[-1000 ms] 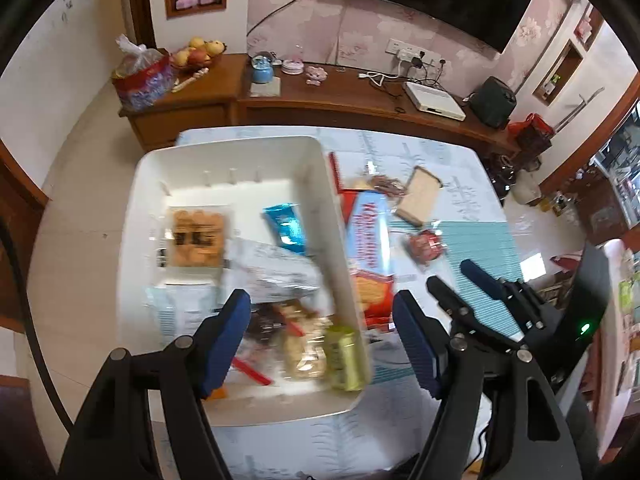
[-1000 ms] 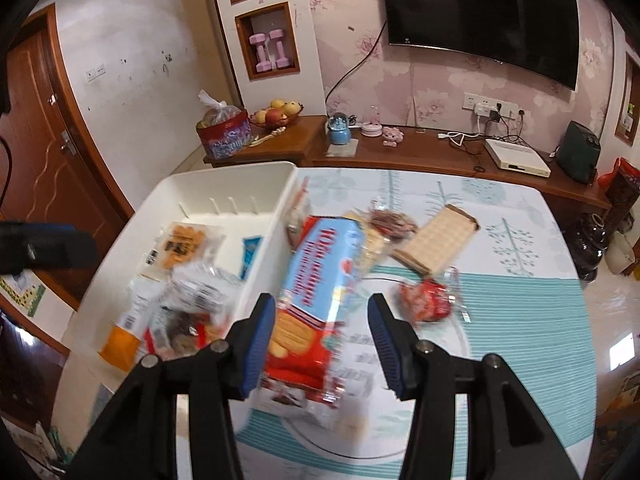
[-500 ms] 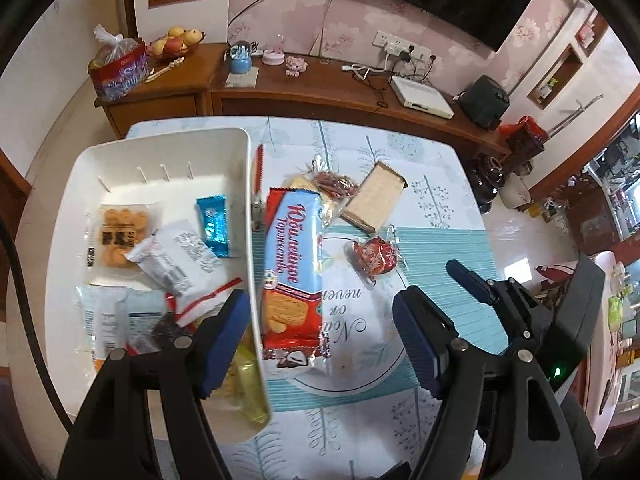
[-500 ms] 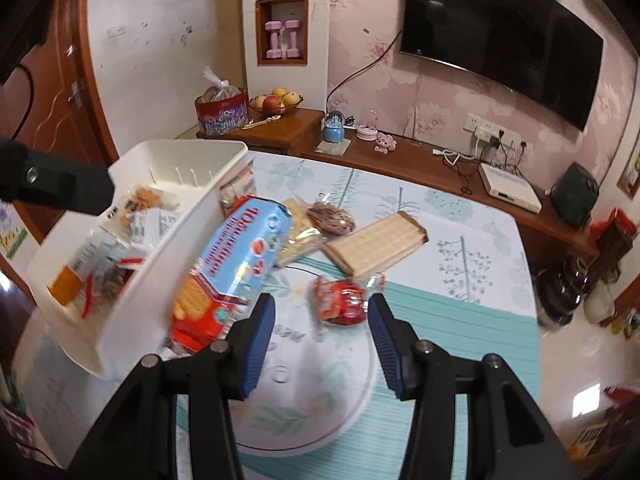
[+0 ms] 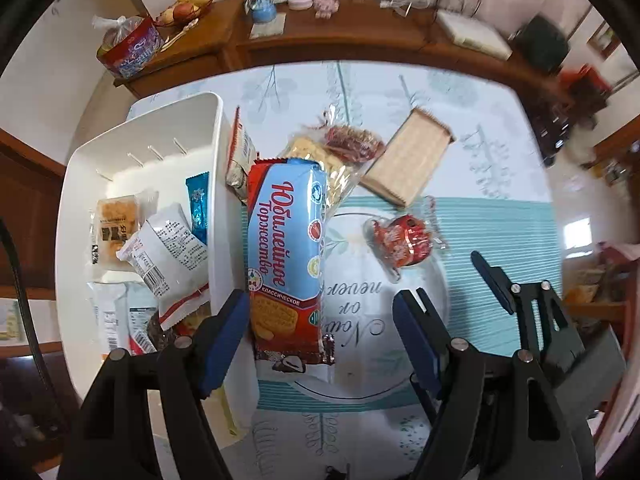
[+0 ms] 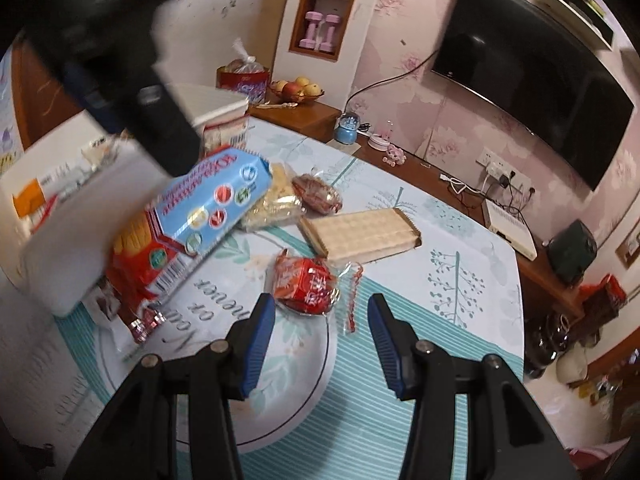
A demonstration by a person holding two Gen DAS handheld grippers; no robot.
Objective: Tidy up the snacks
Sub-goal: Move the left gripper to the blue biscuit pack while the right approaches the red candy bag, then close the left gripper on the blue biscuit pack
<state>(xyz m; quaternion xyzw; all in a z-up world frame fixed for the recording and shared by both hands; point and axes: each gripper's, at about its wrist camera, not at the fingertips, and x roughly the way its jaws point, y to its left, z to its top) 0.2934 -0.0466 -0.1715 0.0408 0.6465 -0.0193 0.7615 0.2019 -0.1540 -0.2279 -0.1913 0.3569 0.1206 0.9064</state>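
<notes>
Snacks lie scattered on our patterned tablecloth (image 5: 460,92), the long blue-and-red biscuit packet (image 5: 285,248) leaning against the white plastic bin's (image 5: 218,160) right wall, between our left gripper's (image 5: 320,336) wide-open, empty fingers, while our right gripper (image 6: 321,334) hovers half-open and empty just near the red foil-wrapped candy (image 6: 306,286).

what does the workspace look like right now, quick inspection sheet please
surface: table with leaf-print cloth and teal mat
job's things: white bin holding several packets; biscuit pack leaning on its outer wall; wafer pack, red candy bag and two clear bags loose on the table
clutter: nothing seen
grippers: left gripper open over the biscuit pack's near end; right gripper open, candy bag just ahead
cables: black cable at left edge
surroundings: sideboard with fruit bowl, wall TV
</notes>
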